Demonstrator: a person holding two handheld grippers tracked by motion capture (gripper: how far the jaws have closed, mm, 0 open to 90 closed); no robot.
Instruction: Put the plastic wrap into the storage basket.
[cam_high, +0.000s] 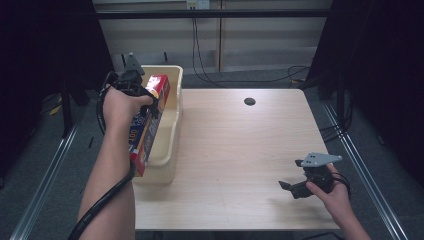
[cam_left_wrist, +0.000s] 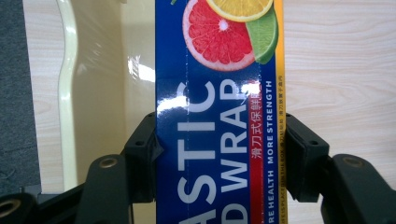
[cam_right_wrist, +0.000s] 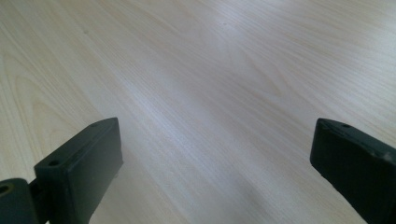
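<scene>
- At the worktop's (cam_high: 240, 150) left edge sits a cream tub (cam_high: 172, 130), its left wall level with that edge.
- Over the tub, the left claw (cam_left_wrist: 219, 154) clamps a plastic wrap box (cam_left_wrist: 217, 116) across its narrow width — pads pressed on both long sides.
- The box's long axis runs from the near-left corner of the tub to the far end, tilted, its near end low.
- Right of the tub the wood lies open to the far edge.
- Near the front right corner, the right claw (cam_high: 295, 186) rests low — jaws wide, holding nothing.

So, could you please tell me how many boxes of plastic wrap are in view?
1: the plastic wrap box is clamped in the left gripper over the cream bin at the table's left edge; the bin's interior is partly hidden.
</scene>
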